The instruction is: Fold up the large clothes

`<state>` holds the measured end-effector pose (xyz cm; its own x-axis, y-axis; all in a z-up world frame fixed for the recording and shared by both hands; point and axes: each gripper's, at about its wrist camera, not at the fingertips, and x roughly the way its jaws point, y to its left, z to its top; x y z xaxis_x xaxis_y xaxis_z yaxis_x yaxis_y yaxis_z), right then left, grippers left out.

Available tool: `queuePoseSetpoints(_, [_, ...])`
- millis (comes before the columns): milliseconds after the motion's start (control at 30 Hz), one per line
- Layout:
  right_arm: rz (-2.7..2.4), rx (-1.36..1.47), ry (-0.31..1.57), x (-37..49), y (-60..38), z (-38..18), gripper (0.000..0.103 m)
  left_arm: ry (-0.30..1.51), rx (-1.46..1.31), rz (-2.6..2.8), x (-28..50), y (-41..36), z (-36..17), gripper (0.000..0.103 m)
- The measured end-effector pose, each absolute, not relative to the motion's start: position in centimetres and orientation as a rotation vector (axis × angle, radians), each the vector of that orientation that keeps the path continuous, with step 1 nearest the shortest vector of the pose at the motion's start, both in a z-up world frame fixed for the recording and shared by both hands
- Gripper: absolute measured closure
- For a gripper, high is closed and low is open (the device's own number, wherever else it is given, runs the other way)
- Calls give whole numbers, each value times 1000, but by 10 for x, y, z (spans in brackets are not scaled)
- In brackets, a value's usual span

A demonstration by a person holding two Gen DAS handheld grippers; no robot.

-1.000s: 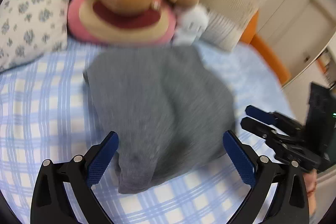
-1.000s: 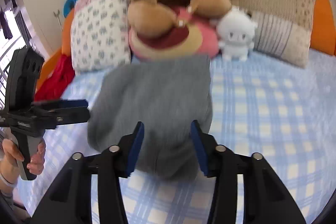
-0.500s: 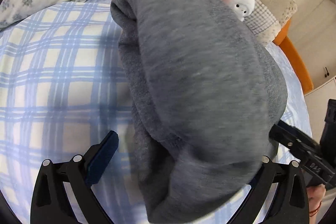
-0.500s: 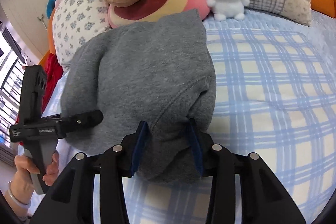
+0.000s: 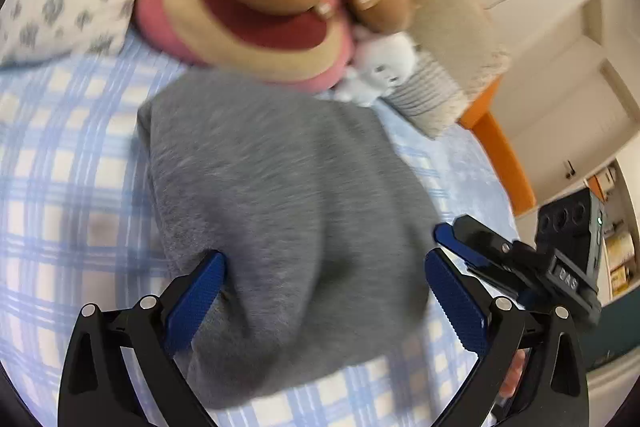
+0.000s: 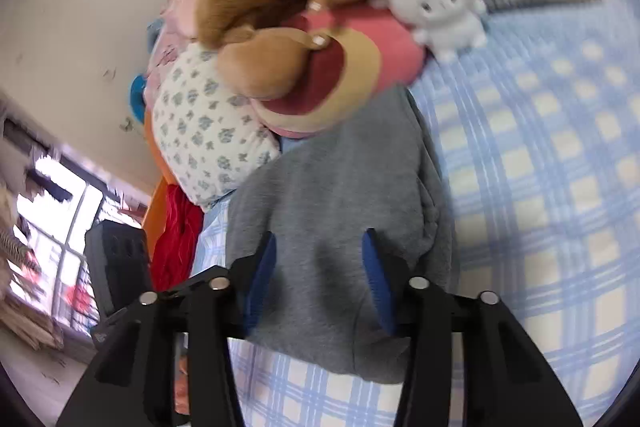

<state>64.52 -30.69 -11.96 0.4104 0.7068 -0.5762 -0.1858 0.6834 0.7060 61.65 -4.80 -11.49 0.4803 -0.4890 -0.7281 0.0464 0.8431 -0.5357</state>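
Grey sweatshirt (image 5: 288, 195) is lying back down on bed (image 5: 60, 163) vs 0.5 s ago, when you were lifting it.
You're keeping L gripper (image 5: 324, 283) wide open and R gripper (image 6: 318, 275) part open, both straddling near hem w/o pinching, prob releasing the fold.

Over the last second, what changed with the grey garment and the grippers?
Half a second ago the garment bulged up close to the left gripper; now it lies lower on the bed. Right gripper rolled, its view tilted. Both grippers stay open astride the near edge; toys and pillows unmoved.
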Motion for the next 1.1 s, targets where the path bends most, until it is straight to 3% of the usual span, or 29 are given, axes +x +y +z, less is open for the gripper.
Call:
queuePoseSetpoints(33, [583, 581, 1014, 647, -306, -127, 73, 1041, -472, -317, 619, -48, -122, 3])
queuePoseSetpoints(67, [557, 565, 1021, 648, -306, -130, 92, 1058, -467, -301, 621, -45, -132, 3])
queuePoseSetpoints(133, [495, 517, 1021, 646, -312, -139, 103, 1060, -431, -285, 620, -44, -138, 4])
queuePoseSetpoints(267, [439, 423, 1016, 642, -309, -144, 103, 1073, -367, -261, 619, -52, -136, 4])
queuePoseSetpoints(367, [418, 261, 960, 627, -292, -122, 96, 1057, -366, -278, 609, -53, -121, 4])
queuePoseSetpoints(567, [437, 46, 895, 591, -270, -91, 96, 1059, -371, -255, 595, -36, -119, 4])
queuePoseSetpoints(900, [417, -9, 942, 595, -258, -120, 98, 1125, -467, -225, 603, -22, -175, 2])
queuePoseSetpoints(1100, [406, -25, 948, 596, -257, -117, 96, 1133, -432, -211, 604, -26, -168, 2])
